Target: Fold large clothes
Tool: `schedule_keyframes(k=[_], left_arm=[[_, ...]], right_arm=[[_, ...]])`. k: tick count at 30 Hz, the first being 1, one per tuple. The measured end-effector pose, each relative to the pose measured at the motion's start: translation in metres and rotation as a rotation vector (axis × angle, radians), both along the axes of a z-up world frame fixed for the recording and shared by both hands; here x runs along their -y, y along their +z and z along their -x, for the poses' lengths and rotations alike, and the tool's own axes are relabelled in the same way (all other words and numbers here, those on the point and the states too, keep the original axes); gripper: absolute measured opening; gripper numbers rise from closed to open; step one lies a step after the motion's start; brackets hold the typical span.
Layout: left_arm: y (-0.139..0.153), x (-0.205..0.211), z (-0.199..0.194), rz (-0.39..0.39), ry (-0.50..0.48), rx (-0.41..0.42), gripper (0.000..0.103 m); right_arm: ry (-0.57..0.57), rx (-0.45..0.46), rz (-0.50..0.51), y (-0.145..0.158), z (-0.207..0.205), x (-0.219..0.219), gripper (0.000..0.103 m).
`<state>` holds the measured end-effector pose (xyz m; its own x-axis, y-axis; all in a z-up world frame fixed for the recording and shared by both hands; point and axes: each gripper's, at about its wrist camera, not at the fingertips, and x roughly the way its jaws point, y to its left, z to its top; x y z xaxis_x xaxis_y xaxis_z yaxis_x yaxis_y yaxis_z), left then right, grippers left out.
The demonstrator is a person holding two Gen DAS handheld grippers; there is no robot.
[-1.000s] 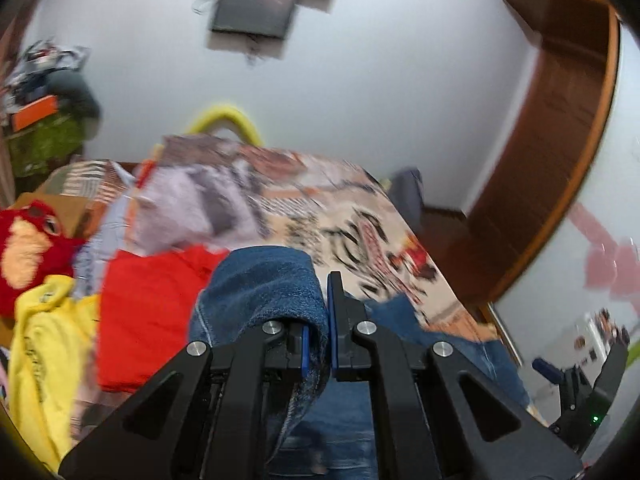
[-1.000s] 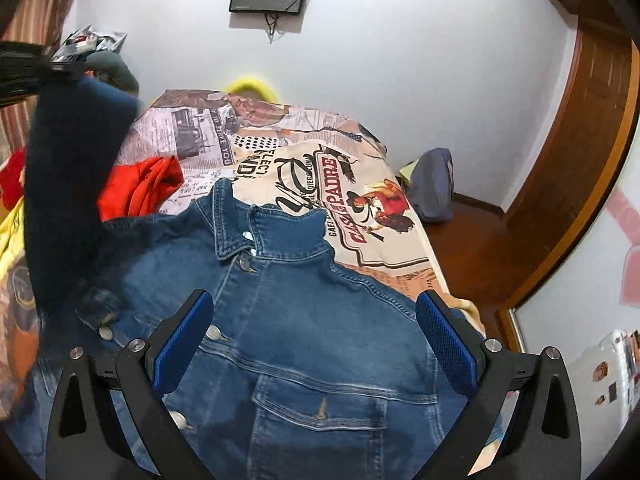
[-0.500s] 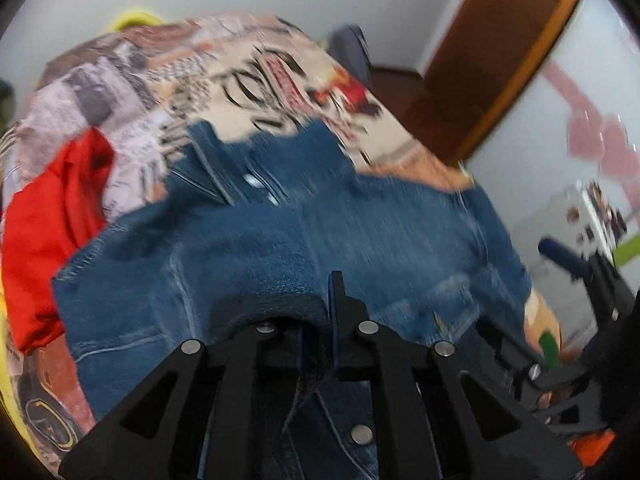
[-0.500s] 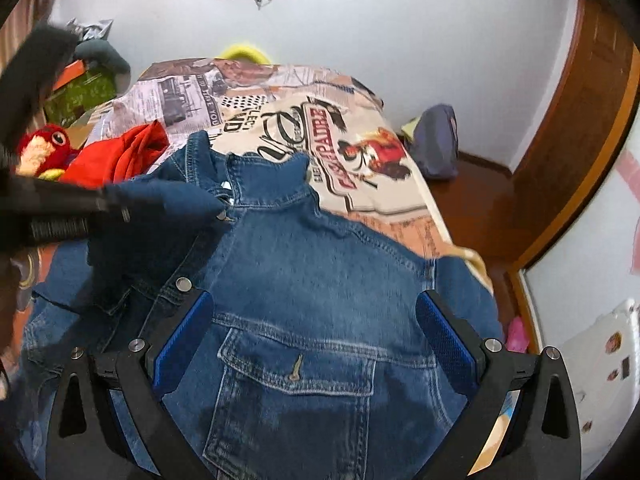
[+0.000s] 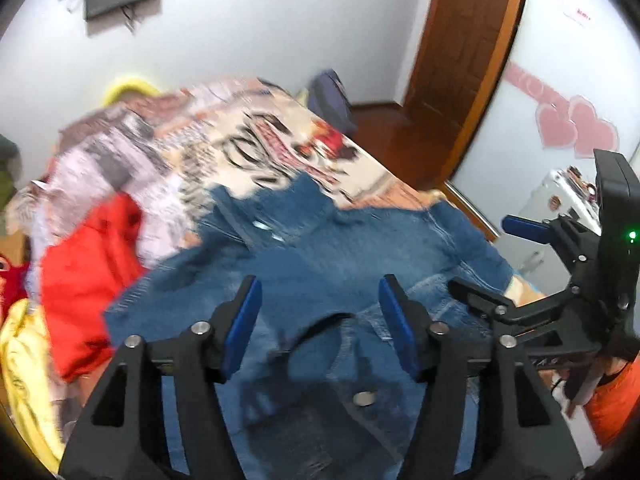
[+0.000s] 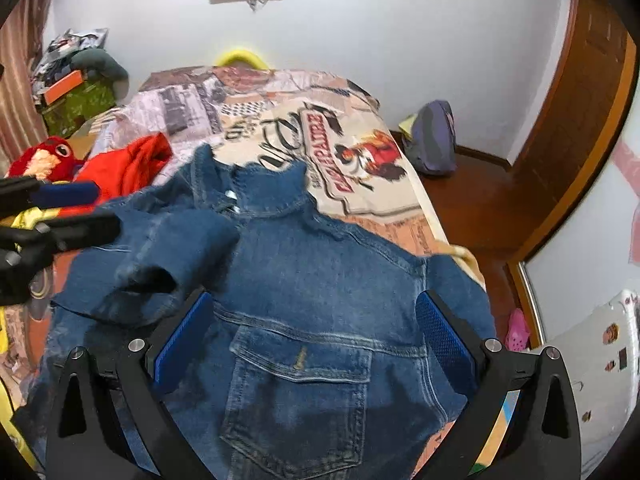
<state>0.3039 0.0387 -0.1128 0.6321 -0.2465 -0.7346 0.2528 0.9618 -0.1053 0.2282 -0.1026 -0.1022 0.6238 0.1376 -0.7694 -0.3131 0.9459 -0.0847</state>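
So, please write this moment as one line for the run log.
left gripper: open | right gripper: open | denim jacket: on bed, one sleeve folded across front

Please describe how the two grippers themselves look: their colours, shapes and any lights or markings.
Both are alike. The left gripper has angular black fingers with triangular cut-outs, silver round bolt heads, and blue pads on the inner faces. The right gripper has the same black frame and bolts; its blue pads show a fine dotted texture. In the left view, its black body carries a small green light. No cables are clearly visible.
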Motion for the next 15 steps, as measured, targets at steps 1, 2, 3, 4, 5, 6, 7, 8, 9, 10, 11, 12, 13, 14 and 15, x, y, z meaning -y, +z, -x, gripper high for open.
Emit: schedule_keyframes(k=[1, 2, 3, 4, 5, 6, 7, 8, 9, 10, 11, 12, 13, 14, 15], left_arm=[[0.005, -0.009, 0.005, -0.030, 0.022, 0.028, 0.064], [0.008, -0.016, 0.009, -0.055, 0.039, 0.048, 0.065], [0.009, -0.025, 0.015, -0.086, 0.058, 0.068, 0.066], [0.010, -0.035, 0.020, -0.112, 0.076, 0.081, 0.066], [0.010, -0.046, 0.024, -0.124, 0.092, 0.086, 0.066], [0.008, -0.055, 0.026, -0.123, 0.104, 0.083, 0.066], [0.006, -0.065, 0.030, -0.120, 0.117, 0.076, 0.066], [0.002, -0.075, 0.032, -0.118, 0.132, 0.064, 0.066], [-0.003, -0.086, 0.035, -0.118, 0.150, 0.052, 0.066], [-0.009, -0.096, 0.037, -0.121, 0.168, 0.038, 0.066], [-0.017, -0.107, 0.039, -0.127, 0.190, 0.017, 0.066], [-0.023, -0.113, 0.040, -0.132, 0.205, 0.001, 0.066], [-0.033, -0.123, 0.042, -0.137, 0.226, -0.021, 0.066], [-0.040, -0.128, 0.043, -0.138, 0.237, -0.035, 0.066], [-0.050, -0.135, 0.044, -0.138, 0.251, -0.056, 0.066]], right_arm=[[0.011, 0.004, -0.005, 0.003, 0.001, -0.004, 0.101], [0.023, 0.007, -0.008, 0.006, 0.002, -0.009, 0.101], [0.038, 0.008, -0.009, 0.008, 0.003, -0.014, 0.101], [0.052, 0.005, -0.009, 0.009, 0.003, -0.020, 0.101], [0.073, -0.002, -0.005, 0.009, 0.003, -0.029, 0.101], [0.088, -0.008, -0.001, 0.008, 0.003, -0.035, 0.101], [0.099, -0.013, 0.004, 0.006, 0.003, -0.040, 0.101], [0.126, -0.026, 0.011, 0.002, 0.003, -0.051, 0.101], [0.148, -0.040, 0.010, -0.001, 0.002, -0.056, 0.101], [0.174, -0.063, 0.013, -0.006, 0.000, -0.064, 0.101], [0.188, -0.079, 0.023, -0.011, -0.001, -0.070, 0.101], [0.205, -0.100, 0.042, -0.018, -0.003, -0.078, 0.101], [0.225, -0.122, 0.066, -0.026, -0.006, -0.087, 0.101], [0.240, -0.139, 0.084, -0.033, -0.008, -0.092, 0.101], [0.254, -0.164, 0.111, -0.042, -0.010, -0.100, 0.101]])
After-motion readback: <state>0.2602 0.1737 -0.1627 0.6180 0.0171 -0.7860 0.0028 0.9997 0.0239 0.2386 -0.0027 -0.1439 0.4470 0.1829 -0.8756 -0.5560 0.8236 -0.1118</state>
